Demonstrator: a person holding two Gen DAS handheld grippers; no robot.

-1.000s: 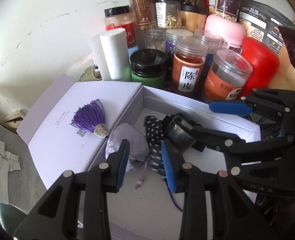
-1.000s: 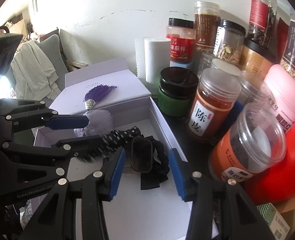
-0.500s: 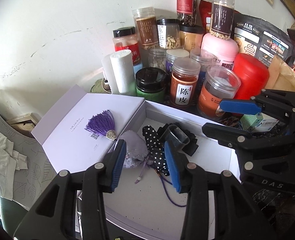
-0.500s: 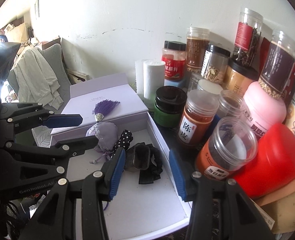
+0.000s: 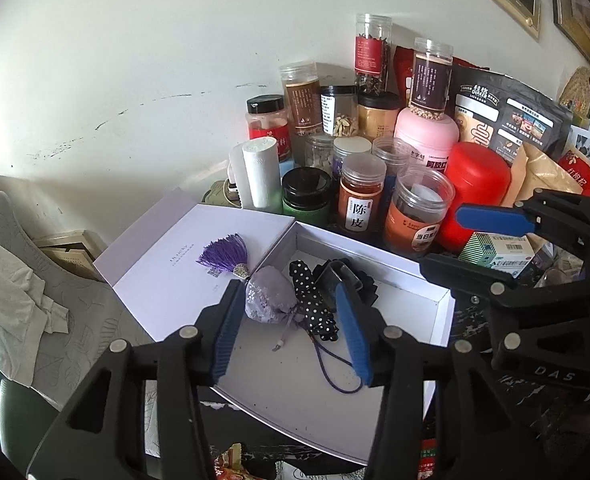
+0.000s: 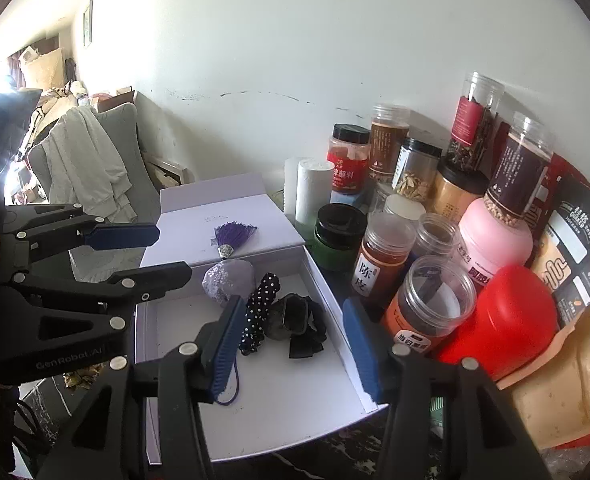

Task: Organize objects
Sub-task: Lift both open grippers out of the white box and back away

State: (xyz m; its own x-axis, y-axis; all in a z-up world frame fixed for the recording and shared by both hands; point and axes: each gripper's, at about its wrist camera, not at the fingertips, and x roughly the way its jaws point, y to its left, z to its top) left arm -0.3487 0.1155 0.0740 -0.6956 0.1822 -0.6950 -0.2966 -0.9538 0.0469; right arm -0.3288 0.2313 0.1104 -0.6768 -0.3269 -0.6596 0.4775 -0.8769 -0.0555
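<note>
From the left wrist we look down into the white box (image 5: 411,280), whose lid (image 5: 183,264) lies folded open toward nine o'clock with a purple tassel (image 5: 225,258) on it. Our left gripper (image 5: 291,330) hangs above the box with its jaws opening and nothing between them. Beneath it lie a lilac sachet (image 5: 269,296), a polka-dot band (image 5: 313,304) whose long axis runs from eleven to five o'clock, and a black clip (image 5: 341,278) partly hidden by our blue pad. The right gripper (image 5: 451,240) enters at three o'clock. From the right wrist, our right gripper (image 6: 295,342) is likewise opening and empty above the box (image 6: 335,312); here the band (image 6: 261,312) runs from one to seven o'clock, its lower end hidden behind our left pad. The clip (image 6: 295,316) sits just beside it, its shape hard to make out. The jars (image 6: 383,264) crowd toward two o'clock, and the left gripper (image 6: 167,252) reaches in from nine.
</note>
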